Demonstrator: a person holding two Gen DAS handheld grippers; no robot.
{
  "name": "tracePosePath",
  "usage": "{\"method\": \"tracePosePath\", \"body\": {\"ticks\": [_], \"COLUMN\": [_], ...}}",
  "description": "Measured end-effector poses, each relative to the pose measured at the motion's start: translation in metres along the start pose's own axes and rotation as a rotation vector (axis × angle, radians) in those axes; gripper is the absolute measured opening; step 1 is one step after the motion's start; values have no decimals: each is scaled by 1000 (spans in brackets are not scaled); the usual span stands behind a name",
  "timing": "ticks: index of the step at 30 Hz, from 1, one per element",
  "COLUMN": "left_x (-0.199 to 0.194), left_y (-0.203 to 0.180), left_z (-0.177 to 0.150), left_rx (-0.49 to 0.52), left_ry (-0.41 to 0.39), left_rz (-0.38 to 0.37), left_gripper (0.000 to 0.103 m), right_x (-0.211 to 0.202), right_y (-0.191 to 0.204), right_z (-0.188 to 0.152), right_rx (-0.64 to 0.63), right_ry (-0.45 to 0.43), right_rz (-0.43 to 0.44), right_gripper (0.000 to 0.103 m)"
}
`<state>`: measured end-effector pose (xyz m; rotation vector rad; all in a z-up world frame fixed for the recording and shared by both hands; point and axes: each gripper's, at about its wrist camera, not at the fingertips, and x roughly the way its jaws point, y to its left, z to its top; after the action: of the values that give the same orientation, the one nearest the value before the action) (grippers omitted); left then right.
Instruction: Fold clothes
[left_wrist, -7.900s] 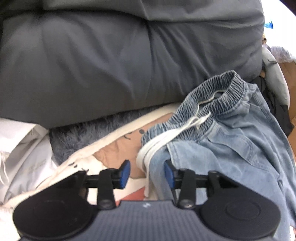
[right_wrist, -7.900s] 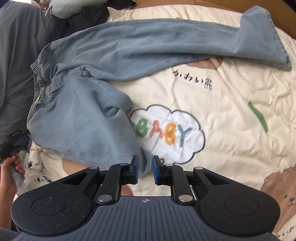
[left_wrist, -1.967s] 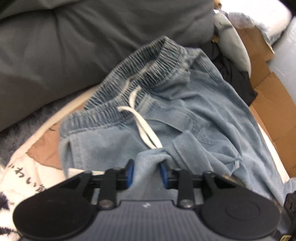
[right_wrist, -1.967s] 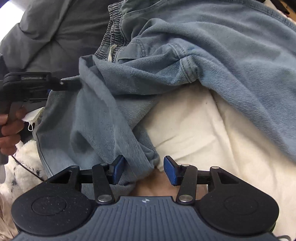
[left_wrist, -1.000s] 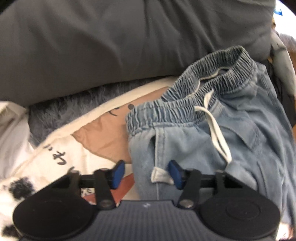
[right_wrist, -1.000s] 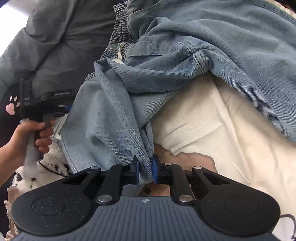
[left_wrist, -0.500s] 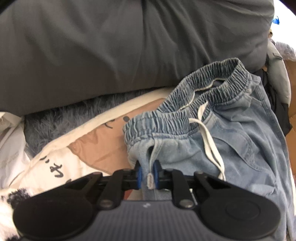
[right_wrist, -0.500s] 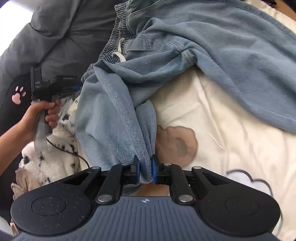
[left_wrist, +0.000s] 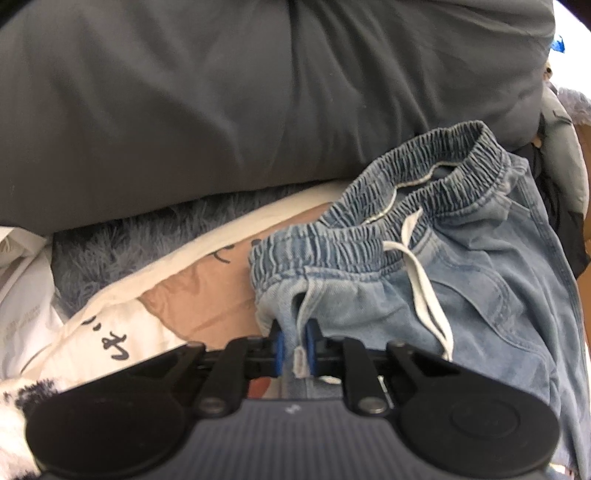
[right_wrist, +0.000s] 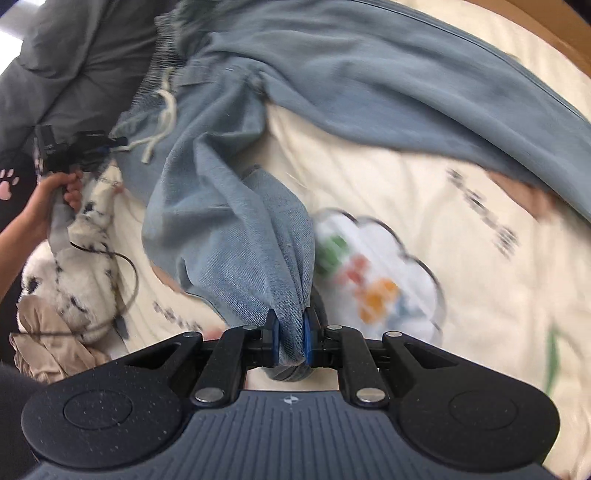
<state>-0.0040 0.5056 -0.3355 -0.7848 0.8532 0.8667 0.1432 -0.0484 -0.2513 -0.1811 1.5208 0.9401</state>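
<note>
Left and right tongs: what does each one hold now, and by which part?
Both hold the light blue denim trousers: left tongs pinch the side edge just below the elastic waistband; right tongs pinch a bunched fold of one leg.

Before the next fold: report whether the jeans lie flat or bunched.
Bunched. The jeans are gathered in thick folds at the right tongs, one leg trailing across the quilt; left tongs pinch the hip.

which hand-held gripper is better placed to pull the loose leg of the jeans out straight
Right. The right hand-held gripper is shut on the bunched leg of the light blue denim jeans, while the left hand-held gripper pins the elastic waistband corner as anchor.
</note>
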Motion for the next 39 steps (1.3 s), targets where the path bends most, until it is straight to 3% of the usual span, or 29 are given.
{"method": "tracePosePath", "body": {"ticks": [9, 20, 28, 33, 39], "left_x": [4, 6, 6, 4, 4], "left_y": [0, -2, -2, 1, 8], "left_z": [0, -1, 0, 1, -1], "left_rx": [7, 8, 7, 2, -62], "left_ry": [8, -5, 0, 7, 40], "left_rz": [18, 33, 35, 23, 25], "left_gripper": [13, 14, 15, 16, 30], "right_x": [-58, -104, -83, -66, -37], "right_y": [-29, -1, 29, 47, 70], "right_z": [-29, -18, 9, 37, 77], "right_rx": [69, 37, -34, -49, -77], "right_ry": [-11, 25, 17, -55, -132], "right_rz": [-71, -27, 89, 197, 303], "right_gripper": [11, 11, 11, 11, 11]}}
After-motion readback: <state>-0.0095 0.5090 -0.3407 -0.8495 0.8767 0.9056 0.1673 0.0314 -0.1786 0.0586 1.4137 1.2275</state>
